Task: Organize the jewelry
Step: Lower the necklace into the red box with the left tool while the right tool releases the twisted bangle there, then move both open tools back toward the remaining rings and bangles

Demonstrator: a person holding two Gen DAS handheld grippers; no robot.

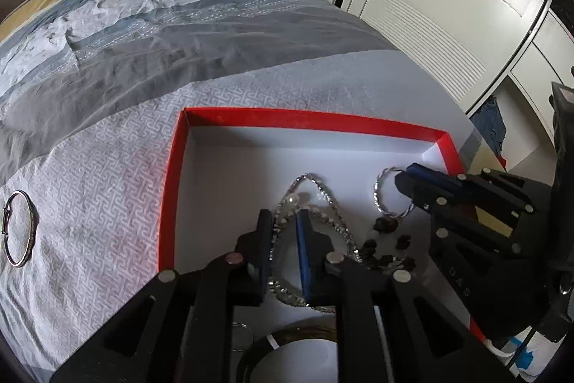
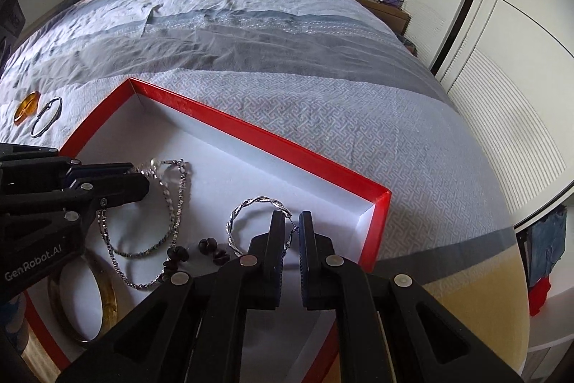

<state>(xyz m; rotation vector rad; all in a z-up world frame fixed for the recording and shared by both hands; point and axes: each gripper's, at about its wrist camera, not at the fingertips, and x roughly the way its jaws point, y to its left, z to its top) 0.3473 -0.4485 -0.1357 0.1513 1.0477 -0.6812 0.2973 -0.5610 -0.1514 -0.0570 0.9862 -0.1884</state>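
In the red box [image 2: 258,137], necklace [image 2: 172,200] lengthwise, twisted bangle [image 2: 247,207] flat

Both devices are built from matte black plastic. Each pair of tongs, the left tongs [image 1: 283,221] and the right tongs [image 2: 291,223], is formed by two narrow fingers lined on the inner faces with ribbed blue pads [image 1: 304,250]. The fingers are carried on angular black link arms with triangular cut-outs, joined by round silver pins [image 2: 248,261]. A small screw head [image 2: 103,202] is seen on the left device's finger. White lettering, "GenRobot.AI" [image 2: 34,264], is printed on the left device's body, and faint letters "DAS" [image 1: 459,280] are moulded on the right one.
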